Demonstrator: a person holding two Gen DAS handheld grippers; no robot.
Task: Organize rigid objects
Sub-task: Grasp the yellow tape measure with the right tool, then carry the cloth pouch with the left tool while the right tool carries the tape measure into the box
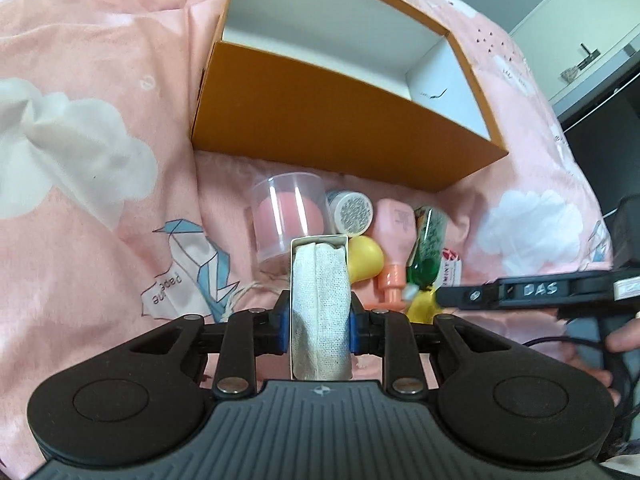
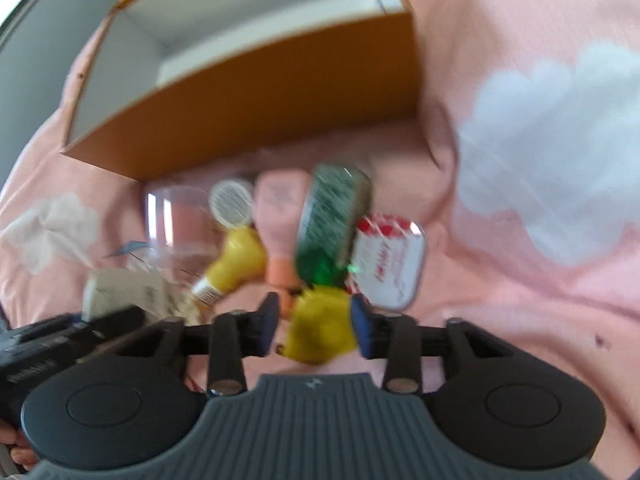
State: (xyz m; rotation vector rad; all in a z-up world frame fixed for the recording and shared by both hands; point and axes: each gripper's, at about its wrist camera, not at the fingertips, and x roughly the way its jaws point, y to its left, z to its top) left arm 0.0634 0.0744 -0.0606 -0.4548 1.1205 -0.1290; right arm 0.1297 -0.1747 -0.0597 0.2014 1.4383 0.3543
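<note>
While a small tin (image 1: 320,312) packed with white cloth is clamped between its closed blue pads, the left gripper (image 1: 320,326) is held above the pink bedspread (image 1: 100,240).

The right gripper (image 2: 314,326) is seen with its jaws parted around a yellow object (image 2: 320,330), with gaps on both sides; that view is blurred. Just beyond are clustered a clear cup (image 1: 286,216) holding something pink, a round white jar (image 1: 352,213), a yellow bottle (image 1: 364,258), a pink bottle (image 1: 394,240), a green bottle (image 1: 428,248) and a red-and-white tin (image 2: 390,266). Farther back, an open orange box (image 1: 320,120) with a white interior is set on the bedspread.
</note>
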